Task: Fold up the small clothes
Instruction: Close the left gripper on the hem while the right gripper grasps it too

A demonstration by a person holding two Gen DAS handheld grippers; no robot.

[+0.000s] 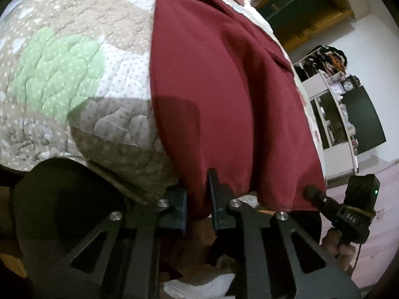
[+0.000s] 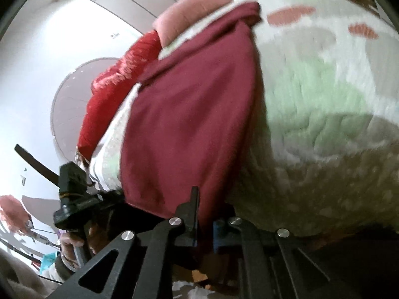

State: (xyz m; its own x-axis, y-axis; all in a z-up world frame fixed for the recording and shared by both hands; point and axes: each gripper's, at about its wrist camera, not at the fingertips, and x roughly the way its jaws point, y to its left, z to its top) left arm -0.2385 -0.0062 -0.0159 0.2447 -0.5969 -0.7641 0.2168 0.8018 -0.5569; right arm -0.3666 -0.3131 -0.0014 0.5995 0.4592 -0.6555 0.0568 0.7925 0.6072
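A maroon garment point(image 1: 219, 94) lies stretched along the quilted bed point(image 1: 74, 57), its near hem hanging over the bed's edge. My left gripper point(image 1: 198, 199) is shut on the left part of that hem, cloth pinched between its fingers. My right gripper point(image 2: 204, 214) is shut on the hem's other corner; the garment point(image 2: 189, 114) runs away from it up the bed point(image 2: 324, 104). The right gripper also shows in the left wrist view point(image 1: 311, 190) at the hem's right end. The left gripper body shows in the right wrist view point(image 2: 74, 194).
A pink pillow point(image 2: 197, 15) and a red cloth point(image 2: 117, 84) lie at the far end of the bed. A white shelf unit point(image 1: 334, 114) with small items stands against the wall to the right. White cloth point(image 1: 199, 286) lies below the grippers.
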